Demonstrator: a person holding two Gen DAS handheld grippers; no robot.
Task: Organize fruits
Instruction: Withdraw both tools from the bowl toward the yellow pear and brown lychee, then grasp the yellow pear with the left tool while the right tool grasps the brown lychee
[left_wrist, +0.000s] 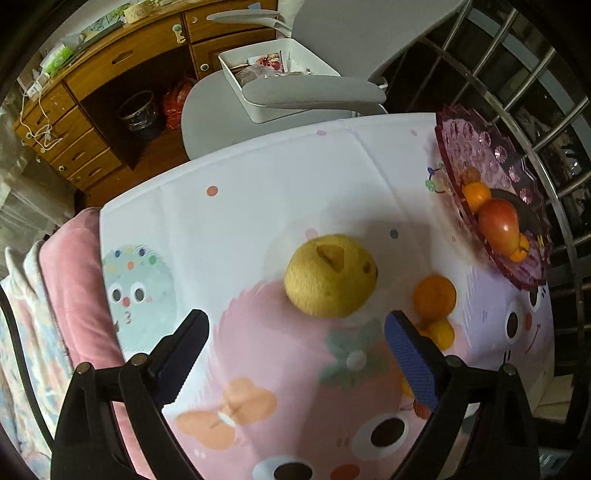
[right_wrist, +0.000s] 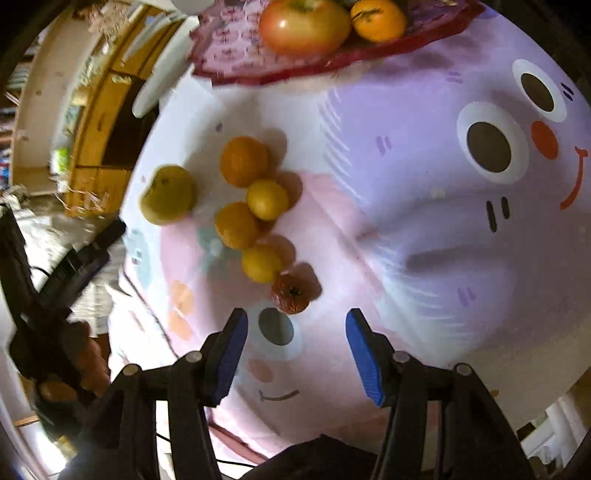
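Note:
A big yellow pear (left_wrist: 330, 275) lies on the cartoon-print tablecloth (left_wrist: 258, 206), just beyond the tips of my left gripper (left_wrist: 295, 325), which is open and empty. Right of the pear sit an orange (left_wrist: 434, 297) and a small yellow fruit (left_wrist: 441, 332). The purple fruit plate (left_wrist: 491, 155) at the far right holds a red apple (left_wrist: 498, 225) and oranges. My right gripper (right_wrist: 297, 321) is open over the cloth. A small wrinkled red fruit (right_wrist: 291, 293) lies just past its fingertips, at the end of a row of oranges (right_wrist: 236, 225) and yellow fruits (right_wrist: 261, 263).
A white chair armrest (left_wrist: 314, 92) and a white bin (left_wrist: 280, 55) stand behind the table's far edge, with a wooden desk (left_wrist: 110, 74) beyond. A pink cushion (left_wrist: 74, 277) borders the left edge. Metal bars (left_wrist: 535, 92) run behind the plate.

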